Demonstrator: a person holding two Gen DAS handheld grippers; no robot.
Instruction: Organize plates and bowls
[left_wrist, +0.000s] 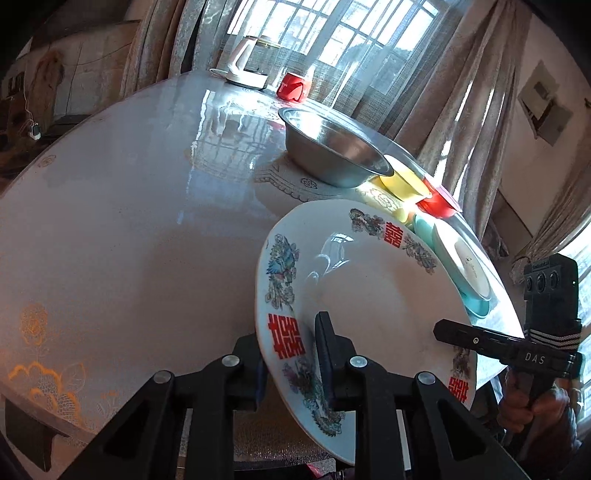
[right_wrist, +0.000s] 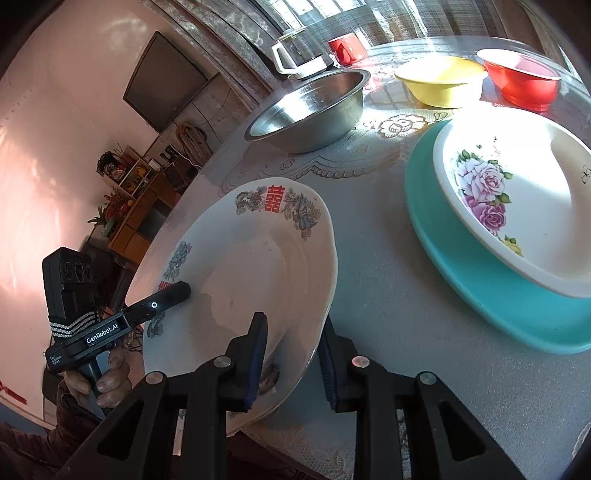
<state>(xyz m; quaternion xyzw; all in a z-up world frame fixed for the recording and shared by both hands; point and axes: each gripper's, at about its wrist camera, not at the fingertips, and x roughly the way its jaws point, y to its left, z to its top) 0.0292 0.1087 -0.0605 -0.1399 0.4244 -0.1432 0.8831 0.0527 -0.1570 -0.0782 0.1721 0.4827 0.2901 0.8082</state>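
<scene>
A white plate (left_wrist: 369, 288) with red characters and bird patterns on its rim is tilted above the near edge of the table. My left gripper (left_wrist: 291, 362) is shut on its near-left rim, one finger above the rim and one below. My right gripper (right_wrist: 293, 354) is shut on the same white plate (right_wrist: 251, 266) at its near-right rim. Each view shows the other gripper's finger (left_wrist: 458, 334) (right_wrist: 173, 293) lying on the plate's face, with a hand on the handle below.
A steel bowl (right_wrist: 310, 110), a yellow bowl (right_wrist: 439, 85) and a red bowl (right_wrist: 524, 81) stand at the back of the table (right_wrist: 406, 369). A flowered white plate (right_wrist: 517, 206) rests on a teal plate (right_wrist: 480, 288) at the right. A kettle (left_wrist: 243, 62) and a red cup (left_wrist: 293, 86) stand beyond.
</scene>
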